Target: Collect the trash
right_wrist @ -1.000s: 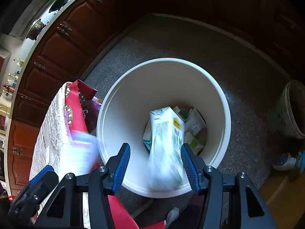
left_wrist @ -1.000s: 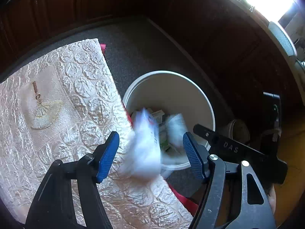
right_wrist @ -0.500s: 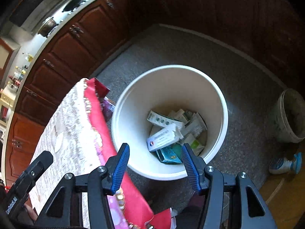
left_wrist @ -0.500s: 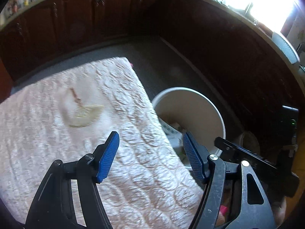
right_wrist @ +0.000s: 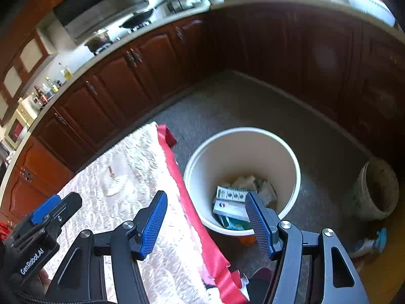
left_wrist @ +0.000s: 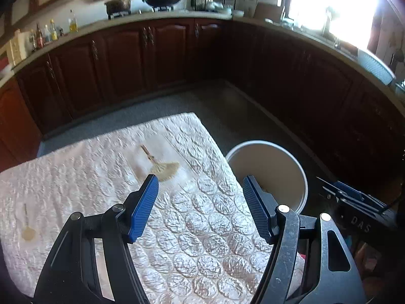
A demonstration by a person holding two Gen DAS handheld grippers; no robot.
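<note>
Since a second ago the carton and the white packet have been dropped into the white bucket (right_wrist: 202, 159); on the table (left_wrist: 76, 177) no trash is seen, so the collecting seems nearly done. One bucket, several trash boxes (right_wrist: 231, 202), about three countable, and two empty hand-held grippers are seen: the left hand-held gripper (left_wrist: 200, 207) is held apart, the right hand-held gripper (right_wrist: 206, 221) is opening.

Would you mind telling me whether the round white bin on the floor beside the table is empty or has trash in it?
It has trash in it: the round white bin holds boxes and crumpled wrappers at the bottom, well below its rim.
</note>
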